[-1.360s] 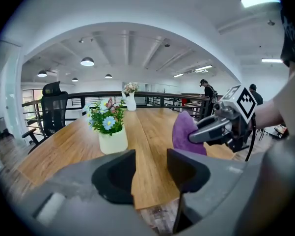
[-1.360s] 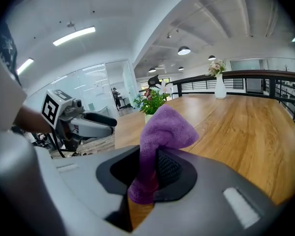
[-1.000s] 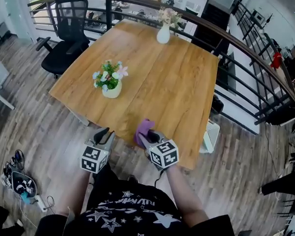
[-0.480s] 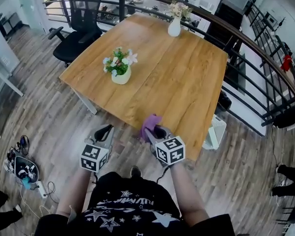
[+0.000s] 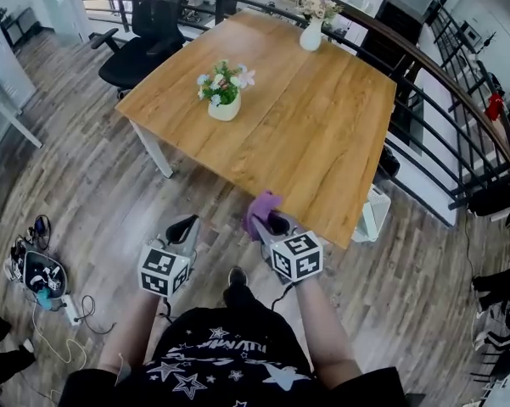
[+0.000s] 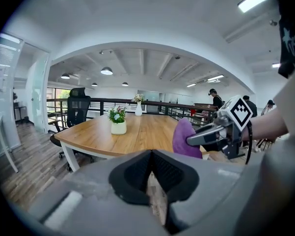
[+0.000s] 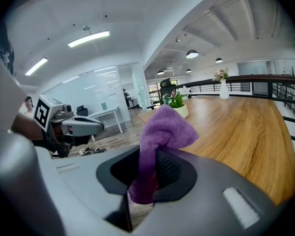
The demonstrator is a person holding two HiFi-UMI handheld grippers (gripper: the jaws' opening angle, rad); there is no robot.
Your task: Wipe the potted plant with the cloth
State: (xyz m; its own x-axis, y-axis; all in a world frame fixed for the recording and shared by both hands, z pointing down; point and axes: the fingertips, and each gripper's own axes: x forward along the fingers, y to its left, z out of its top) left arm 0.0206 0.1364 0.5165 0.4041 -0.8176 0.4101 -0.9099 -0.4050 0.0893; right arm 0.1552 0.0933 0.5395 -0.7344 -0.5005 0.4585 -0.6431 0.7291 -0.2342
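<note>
The potted plant (image 5: 225, 91), white and pink flowers in a cream pot, stands on the wooden table (image 5: 322, 125) near its left side. It also shows far off in the left gripper view (image 6: 118, 122) and the right gripper view (image 7: 176, 102). My right gripper (image 5: 267, 223) is shut on a purple cloth (image 5: 261, 209), which sticks up from between the jaws (image 7: 162, 132). My left gripper (image 5: 185, 227) is shut with nothing in it, its black pads (image 6: 137, 173) pressed together. Both grippers hang over the floor, short of the table's near edge. The cloth (image 6: 185, 137) shows at the right of the left gripper view.
A white vase of flowers (image 5: 312, 28) stands at the table's far edge. A black office chair (image 5: 153, 32) is at the far left of the table. A dark railing (image 5: 441, 83) runs behind and to the right. A bag and cables (image 5: 38, 274) lie on the floor at left.
Both grippers have drawn back from the table's near edge, so the table and plant now lie farther off. The cloth stays in the right gripper.
</note>
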